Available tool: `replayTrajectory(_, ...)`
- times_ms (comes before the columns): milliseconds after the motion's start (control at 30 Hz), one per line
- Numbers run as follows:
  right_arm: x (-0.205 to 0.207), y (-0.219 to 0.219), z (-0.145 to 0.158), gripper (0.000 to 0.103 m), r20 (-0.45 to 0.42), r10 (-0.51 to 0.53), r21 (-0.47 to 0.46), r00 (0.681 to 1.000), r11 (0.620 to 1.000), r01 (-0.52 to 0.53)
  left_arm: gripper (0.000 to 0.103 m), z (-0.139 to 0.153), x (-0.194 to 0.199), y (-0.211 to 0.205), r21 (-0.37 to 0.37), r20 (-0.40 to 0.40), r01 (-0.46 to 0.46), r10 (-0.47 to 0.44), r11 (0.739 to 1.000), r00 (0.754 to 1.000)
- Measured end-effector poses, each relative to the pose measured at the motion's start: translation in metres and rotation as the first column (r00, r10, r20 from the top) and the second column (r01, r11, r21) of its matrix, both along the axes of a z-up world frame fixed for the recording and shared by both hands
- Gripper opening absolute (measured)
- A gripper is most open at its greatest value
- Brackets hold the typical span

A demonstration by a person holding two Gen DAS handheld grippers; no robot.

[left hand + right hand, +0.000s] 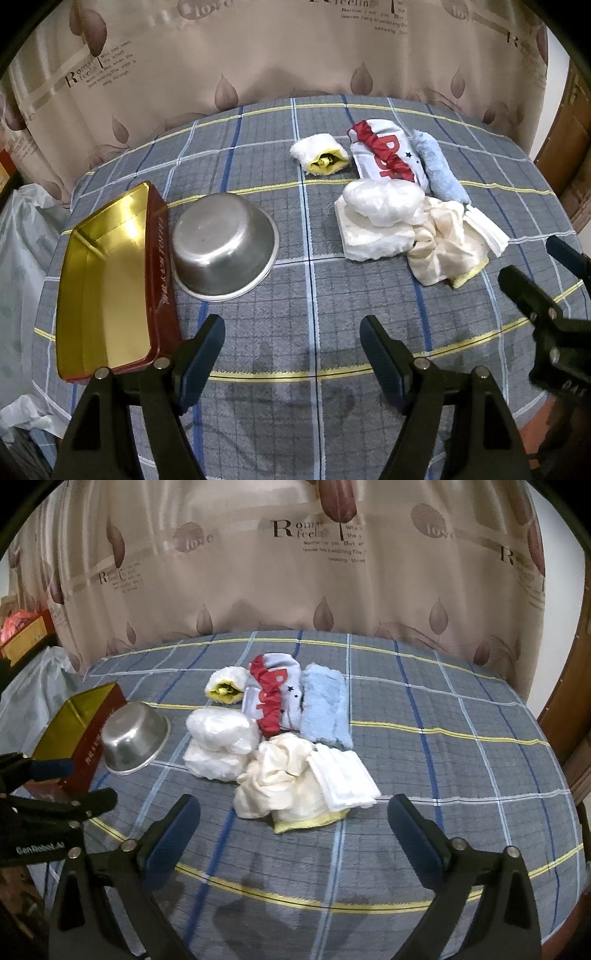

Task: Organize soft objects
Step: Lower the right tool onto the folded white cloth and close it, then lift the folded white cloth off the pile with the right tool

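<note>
Both grippers hang over the near edge of the plaid-covered table (461, 716), and neither has anything in it. From where I stand the left gripper (291, 350) has its blue-padded fingers spread wide, with only bare grey checked cloth between them. Off to its right, the right gripper (293, 825) is just as wide apart and also unladen, aimed down toward the heap of soft things.

That heap sits in the middle of the table, a little beyond the right gripper's fingertips. Nearest is a crumpled cream cloth (280, 786) with a yellow-edged piece poking out underneath, and a folded white cloth (341, 779) lies on its right side, touching it. To the left of those is a bundle in clear plastic (219, 734) resting on a white fluffy pad. Behind them a red and white garment (271, 698) with lettering (I cannot read it properly) lies beside a pale blue fluffy towel (325, 709), the two touching. At the far left of the group a white roll with a yellow inside (225, 685) sits slightly apart.

Well off to the left, an upturned steel bowl (225, 247) rests just beside an open red tin (110, 280) with a gold interior; the tin holds nothing. A patterned curtain (295, 572) hangs behind the table.
</note>
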State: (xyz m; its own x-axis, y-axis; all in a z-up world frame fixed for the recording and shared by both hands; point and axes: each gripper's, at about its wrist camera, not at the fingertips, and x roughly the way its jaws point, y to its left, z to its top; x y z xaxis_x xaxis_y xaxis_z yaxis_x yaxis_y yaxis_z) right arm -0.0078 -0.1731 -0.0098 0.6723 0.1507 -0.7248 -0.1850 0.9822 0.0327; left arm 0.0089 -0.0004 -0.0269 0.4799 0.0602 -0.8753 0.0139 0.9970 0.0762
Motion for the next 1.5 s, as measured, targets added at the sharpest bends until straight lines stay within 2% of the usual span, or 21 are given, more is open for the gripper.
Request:
replayTrajectory(100,0.009,-0.009,-0.005,0.087,-0.02,0.014,-0.016,1.0,1.0,-0.014,0.078,-0.003,0.003,0.002,0.001,-0.006,-0.002,0.002,1.0,1.0)
replayTrajectory(167,0.016,-0.014,-0.008,0.076,-0.024,0.011,-0.03,1.0,0.999,-0.012,0.078,-0.005,0.006,0.003,0.005,-0.011,-0.007,0.007,1.0,1.0)
replayTrajectory(267,0.03,-0.019,-0.016,0.069,-0.049,0.013,-0.036,0.999,0.999,-0.015,0.078,-0.007,0.01,0.003,0.006,-0.014,-0.007,0.007,1.0,1.0)
replayTrajectory(533,0.058,-0.024,-0.039,0.067,-0.092,0.015,-0.031,0.996,0.999,-0.018,0.078,-0.017,0.018,-0.001,0.019,-0.034,0.008,-0.008,1.0,0.999)
replayTrajectory(600,0.064,-0.023,-0.044,0.064,-0.107,0.017,-0.03,0.994,0.999,-0.02,0.078,-0.02,0.022,-0.003,0.023,-0.042,0.01,-0.009,1.0,0.999)
replayTrajectory(667,0.068,-0.025,-0.048,0.054,-0.119,0.017,-0.026,0.993,0.999,-0.02,0.078,-0.023,0.024,-0.004,0.022,-0.046,0.011,-0.01,1.0,0.999)
replayTrajectory(900,0.07,-0.033,-0.055,0.044,-0.136,0.02,0.013,0.991,1.0,-0.018,0.078,-0.028,0.036,-0.008,0.037,-0.054,0.022,-0.02,0.999,0.998)
replayTrajectory(967,0.067,-0.035,-0.054,0.037,-0.133,0.031,0.03,0.991,0.999,-0.027,0.078,-0.029,0.039,-0.008,0.037,-0.055,0.027,-0.025,0.999,0.998)
replayTrajectory(1367,0.056,-0.042,-0.047,0.023,-0.102,0.043,0.071,0.994,0.997,-0.036,0.078,-0.025,0.045,-0.007,0.058,-0.046,0.009,-0.006,0.998,0.999)
replayTrajectory(1433,0.053,-0.044,-0.044,0.017,-0.087,0.038,0.068,0.995,0.997,-0.032,0.078,-0.023,0.046,-0.008,0.06,-0.044,0.005,-0.003,0.998,0.999)
replayTrajectory(1500,0.051,-0.046,-0.043,0.015,-0.09,0.029,0.06,0.996,0.998,-0.024,0.078,-0.022,0.046,-0.009,0.065,-0.041,0.006,-0.004,0.998,0.999)
